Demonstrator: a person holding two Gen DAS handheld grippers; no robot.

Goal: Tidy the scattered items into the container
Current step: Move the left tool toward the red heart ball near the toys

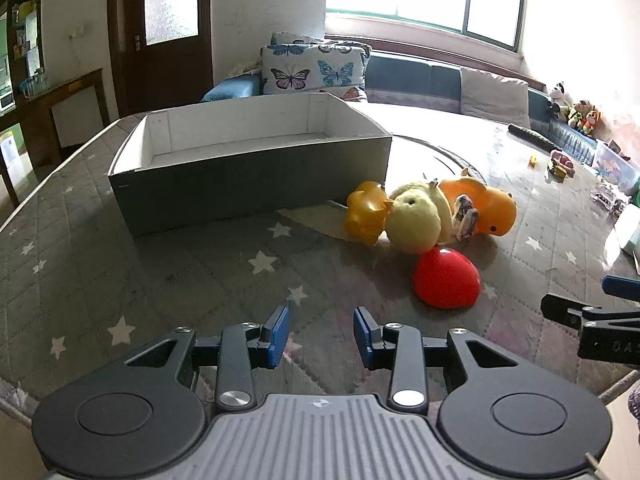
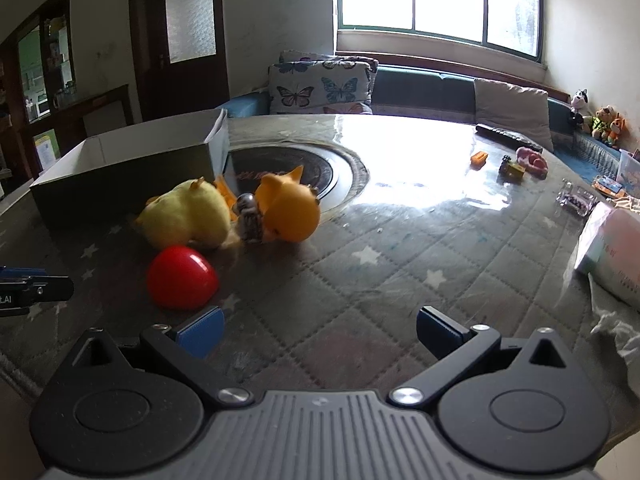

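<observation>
A grey cardboard box with a white inside stands open on the table. Right of it lies a cluster of toys: a yellow plush chick, an orange duck, a small amber toy, a small patterned item and a red heart-shaped toy nearest me. My left gripper is open, low over the table, short of the toys. My right gripper is open wide, its left pad just before the red toy.
The quilted star-pattern table has a dark round inset. At the far right lie small toys, a remote, a clear jar and a tissue pack. A sofa with butterfly cushions stands behind.
</observation>
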